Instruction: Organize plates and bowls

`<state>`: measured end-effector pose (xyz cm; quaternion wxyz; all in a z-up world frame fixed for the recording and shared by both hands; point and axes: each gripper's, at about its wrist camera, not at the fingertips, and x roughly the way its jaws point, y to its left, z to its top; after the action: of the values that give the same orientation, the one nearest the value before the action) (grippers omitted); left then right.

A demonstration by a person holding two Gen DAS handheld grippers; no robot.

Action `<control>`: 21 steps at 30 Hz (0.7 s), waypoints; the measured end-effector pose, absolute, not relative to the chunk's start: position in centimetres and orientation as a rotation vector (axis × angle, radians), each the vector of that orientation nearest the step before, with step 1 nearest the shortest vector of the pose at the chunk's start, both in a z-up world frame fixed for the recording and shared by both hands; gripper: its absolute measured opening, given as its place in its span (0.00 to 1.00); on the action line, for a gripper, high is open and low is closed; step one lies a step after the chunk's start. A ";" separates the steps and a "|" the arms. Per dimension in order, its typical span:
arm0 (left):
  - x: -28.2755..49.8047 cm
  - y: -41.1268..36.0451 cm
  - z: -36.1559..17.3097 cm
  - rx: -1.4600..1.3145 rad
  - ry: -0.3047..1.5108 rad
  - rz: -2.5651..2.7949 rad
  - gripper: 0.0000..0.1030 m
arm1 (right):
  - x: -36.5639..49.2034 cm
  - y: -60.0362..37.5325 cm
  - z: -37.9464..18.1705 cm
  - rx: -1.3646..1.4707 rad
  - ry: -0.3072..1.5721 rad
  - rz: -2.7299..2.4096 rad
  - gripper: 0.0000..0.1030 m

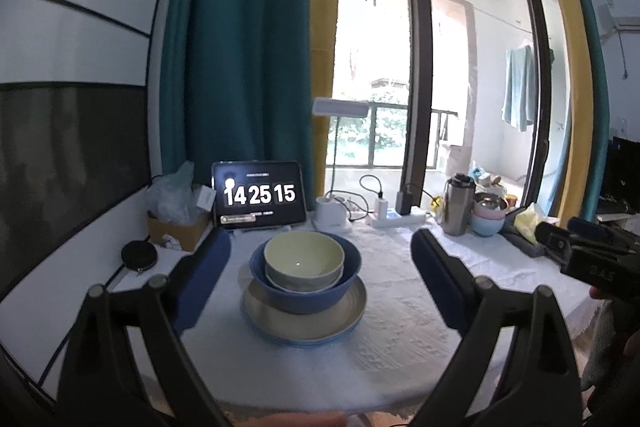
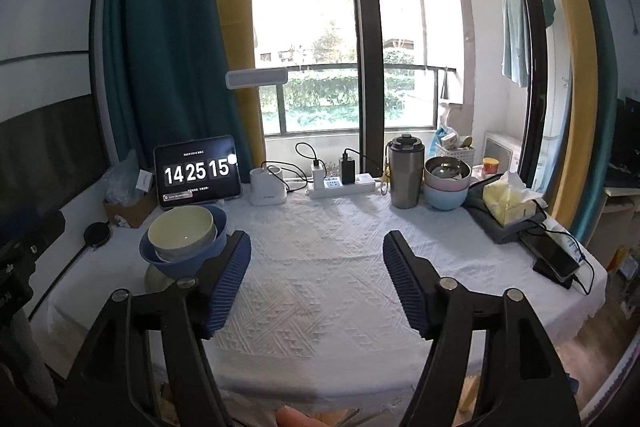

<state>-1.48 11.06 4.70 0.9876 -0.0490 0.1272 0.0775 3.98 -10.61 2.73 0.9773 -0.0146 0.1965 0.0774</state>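
both spread, pinching nothing: left tool (image 1: pixel 320 259), right tool (image 2: pixel 316 267); hovering near green bowl (image 1: pixel 304 261) nesting in blue bowl (image 1: pixel 306 289) on plate (image 1: pixel 306 323).

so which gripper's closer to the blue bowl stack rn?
Left. The left gripper is open and aimed straight at the blue bowl, which sits between its fingers without contact. The right gripper is open over bare cloth, off to the bowl's right.

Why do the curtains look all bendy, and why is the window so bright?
Left wrist view: the fisheye lens bends the curtains, and daylight washes out the window. Right wrist view: the same bending and a bright window, while the stacked bowls stay dimmer but clear.
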 end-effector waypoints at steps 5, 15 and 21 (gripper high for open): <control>-1.5 11.8 4.6 -0.106 0.259 0.183 0.92 | 4.0 -10.5 2.8 -0.031 0.398 0.145 0.71; -1.7 12.5 4.7 -0.125 0.255 0.177 0.95 | 3.8 -10.4 2.9 -0.034 0.391 0.143 0.71; -1.9 12.4 4.8 -0.125 0.251 0.175 0.95 | 3.8 -10.4 2.9 -0.033 0.390 0.143 0.71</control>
<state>-1.91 12.39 4.80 0.9864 -0.0621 0.1251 0.0871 3.77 -10.38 2.89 0.9783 -0.0164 0.1937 0.0710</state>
